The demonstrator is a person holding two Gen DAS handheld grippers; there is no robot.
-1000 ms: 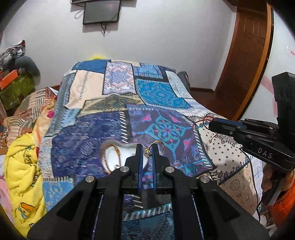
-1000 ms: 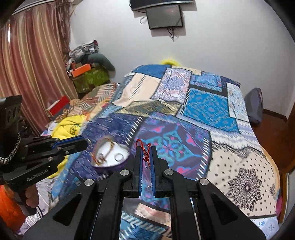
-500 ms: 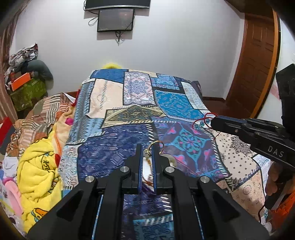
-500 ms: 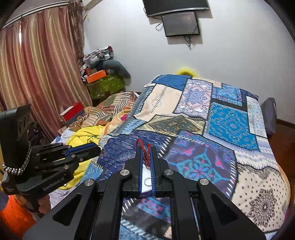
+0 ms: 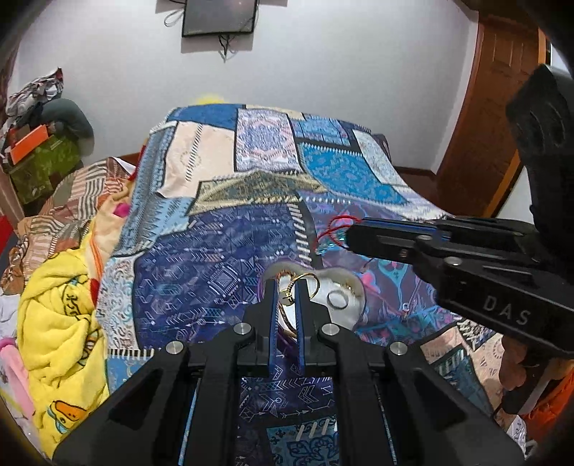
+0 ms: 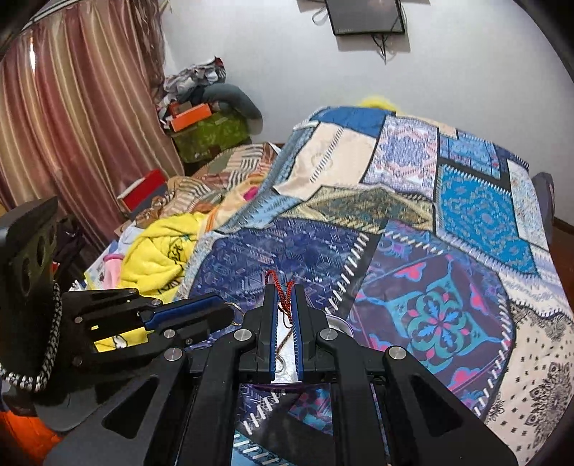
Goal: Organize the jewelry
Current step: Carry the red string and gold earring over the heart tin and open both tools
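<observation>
Left gripper (image 5: 287,292) clamps a gold ring (image 5: 303,285) over the white heart dish (image 5: 344,286) (silver ring (image 5: 338,299) inside); right gripper (image 6: 284,292) pinches a red cord (image 6: 283,294) nearby.

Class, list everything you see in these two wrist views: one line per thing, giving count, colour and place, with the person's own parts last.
Heart-shaped white dish: one, white, on the quilt under both grippers.
Gold ring: one, gold, pinched at the left fingertips.
Red braided cord: one, red, pinched in the right gripper.
Silver ring: one, silver, lying in the dish.
Patchwork quilt: one, blue, cream and purple, covering the bed.
Yellow fleece blanket: one, yellow, bunched at the bed's left side.
Wall screen: one, black, high on the white wall.
Wooden door: one, brown, at right.
Striped curtain: one, pink-brown, at left.
Left gripper: black, blue pads.
Right gripper: black, blue pads.
</observation>
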